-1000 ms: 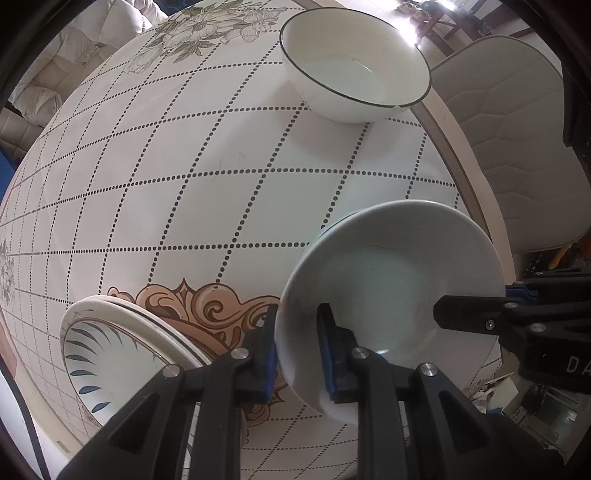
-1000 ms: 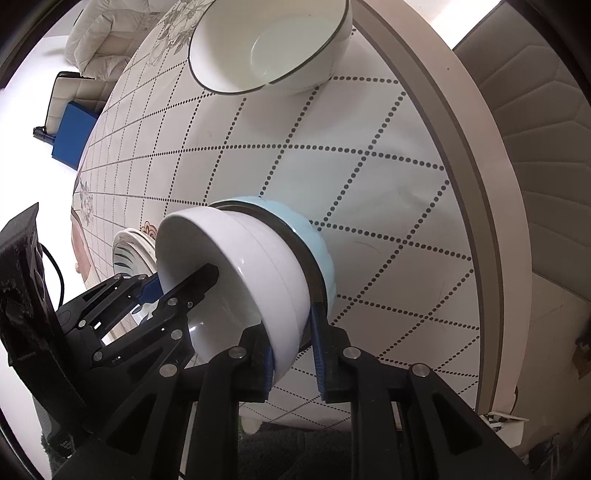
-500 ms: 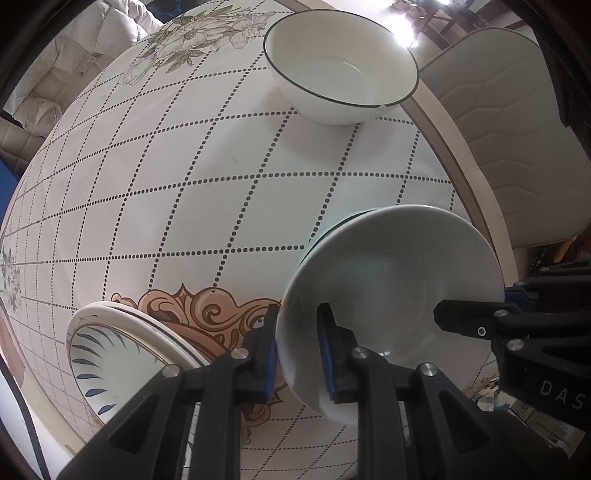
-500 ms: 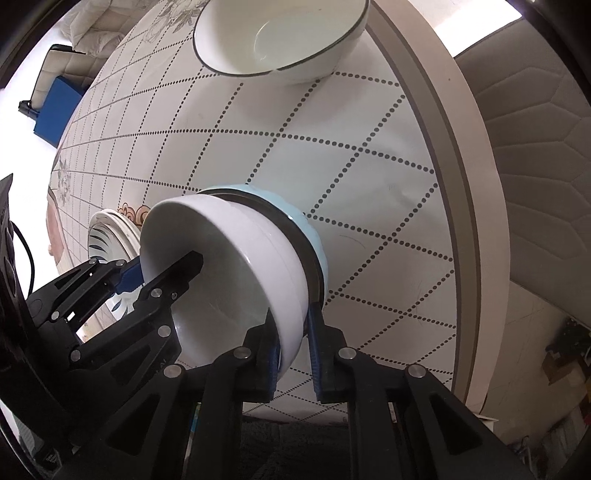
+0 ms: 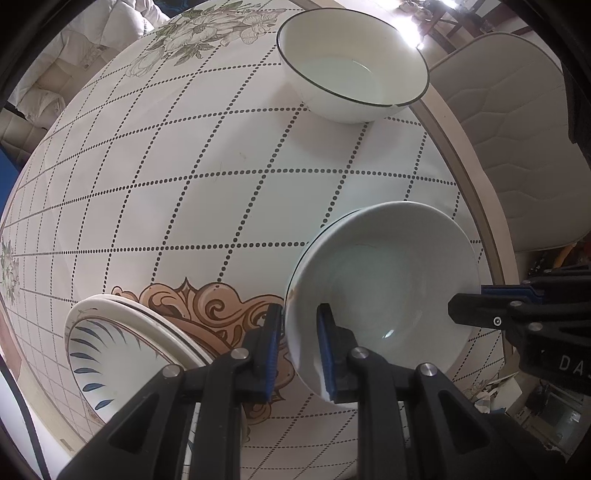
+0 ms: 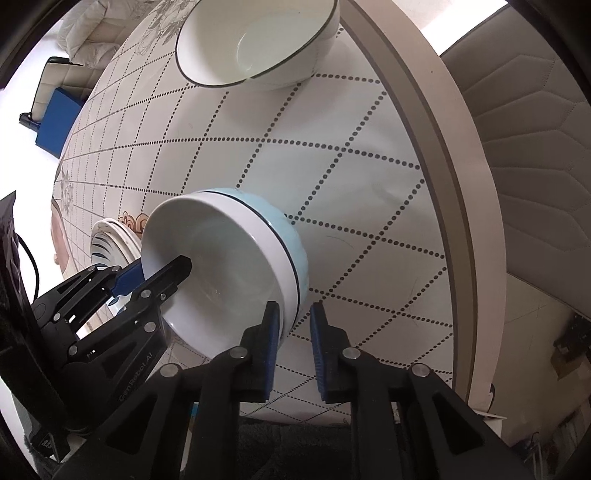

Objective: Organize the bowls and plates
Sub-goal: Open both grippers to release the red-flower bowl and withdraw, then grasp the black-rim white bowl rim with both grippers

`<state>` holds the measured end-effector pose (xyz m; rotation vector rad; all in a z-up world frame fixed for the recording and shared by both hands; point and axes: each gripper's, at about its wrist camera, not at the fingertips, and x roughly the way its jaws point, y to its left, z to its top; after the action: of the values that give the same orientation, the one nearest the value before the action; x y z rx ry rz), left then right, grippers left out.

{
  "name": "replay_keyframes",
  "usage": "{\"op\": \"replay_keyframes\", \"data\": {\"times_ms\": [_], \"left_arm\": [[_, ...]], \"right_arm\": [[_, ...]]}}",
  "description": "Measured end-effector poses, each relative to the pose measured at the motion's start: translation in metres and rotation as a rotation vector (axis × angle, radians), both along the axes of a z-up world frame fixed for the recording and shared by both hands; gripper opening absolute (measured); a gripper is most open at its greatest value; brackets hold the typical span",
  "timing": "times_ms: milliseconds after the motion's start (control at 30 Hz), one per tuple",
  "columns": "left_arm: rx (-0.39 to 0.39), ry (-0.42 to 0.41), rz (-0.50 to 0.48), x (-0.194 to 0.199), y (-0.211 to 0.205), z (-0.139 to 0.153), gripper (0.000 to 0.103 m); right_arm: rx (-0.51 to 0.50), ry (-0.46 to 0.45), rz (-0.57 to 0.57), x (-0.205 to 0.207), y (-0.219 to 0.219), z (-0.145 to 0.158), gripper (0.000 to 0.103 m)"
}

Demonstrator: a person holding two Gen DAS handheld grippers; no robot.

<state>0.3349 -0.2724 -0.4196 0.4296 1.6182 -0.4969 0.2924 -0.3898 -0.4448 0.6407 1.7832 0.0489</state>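
A white bowl (image 5: 384, 295) sits nested in a light blue bowl (image 6: 295, 254) on the patterned table. My left gripper (image 5: 299, 343) straddles the white bowl's near rim, jaws slightly apart around it. My right gripper (image 6: 293, 332) stands at the opposite rim, its jaws parted around the stack's edge. The white bowl also shows in the right wrist view (image 6: 218, 273). A larger white bowl with a dark rim (image 5: 351, 66) stands at the far side, also seen in the right wrist view (image 6: 258, 40). Stacked plates with blue leaf marks (image 5: 118, 350) lie at the near left.
The round table's edge (image 5: 465, 177) runs close on the right, with a padded chair (image 5: 524, 122) beyond it. A blue box (image 6: 55, 118) and a pale sofa (image 6: 88, 33) stand past the table's far side.
Both grippers' jaws have widened a little on the bowl rims. The bowl stack has come down level onto the table. The cameras have pulled back slightly.
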Motion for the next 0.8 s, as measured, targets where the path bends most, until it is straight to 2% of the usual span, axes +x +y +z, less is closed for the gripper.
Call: {"op": "replay_keyframes", "data": {"times_ms": [133, 267, 300, 333, 367, 400, 433, 500, 567, 600, 733, 800], "left_arm": [[0.008, -0.007, 0.013, 0.001, 0.005, 0.003, 0.018], [-0.006, -0.053, 0.056, 0.004, 0.014, 0.026, 0.018], [-0.013, -0.064, 0.072, 0.006, 0.016, 0.034, 0.018], [-0.018, -0.078, 0.09, 0.01, 0.018, 0.041, 0.02], [-0.029, -0.091, 0.112, 0.015, 0.021, 0.047, 0.028], [-0.037, -0.102, 0.14, 0.02, 0.023, 0.053, 0.033], [-0.045, -0.108, 0.17, 0.027, 0.025, 0.057, 0.037], [-0.078, -0.103, 0.233, 0.046, 0.027, 0.062, 0.046], [-0.094, -0.116, 0.285, 0.067, 0.026, 0.063, 0.074], [-0.107, -0.123, 0.308, 0.078, 0.025, 0.064, 0.078], [-0.176, -0.079, 0.369, 0.123, 0.011, 0.058, 0.079], [-0.168, -0.082, 0.36, 0.14, -0.003, 0.051, 0.079]], "right_arm": [[-0.031, -0.034, 0.066, 0.0, 0.009, 0.009, 0.013], [-0.057, -0.107, 0.095, 0.003, 0.002, 0.035, 0.014], [-0.076, -0.126, 0.101, 0.005, -0.001, 0.042, 0.017], [-0.099, -0.149, 0.103, 0.009, -0.007, 0.05, 0.026], [-0.121, -0.174, 0.099, 0.013, -0.013, 0.058, 0.031], [-0.133, -0.198, 0.088, 0.018, -0.021, 0.064, 0.047], [-0.137, -0.221, 0.072, 0.023, -0.029, 0.069, 0.072], [-0.125, -0.275, 0.039, 0.037, -0.045, 0.078, 0.101], [-0.14, -0.287, 0.026, 0.052, -0.06, 0.079, 0.101], [-0.139, -0.289, 0.014, 0.06, -0.067, 0.078, 0.101], [-0.102, -0.279, -0.031, 0.093, -0.09, 0.065, 0.101], [-0.098, -0.269, -0.044, 0.108, -0.095, 0.053, 0.101]]}}
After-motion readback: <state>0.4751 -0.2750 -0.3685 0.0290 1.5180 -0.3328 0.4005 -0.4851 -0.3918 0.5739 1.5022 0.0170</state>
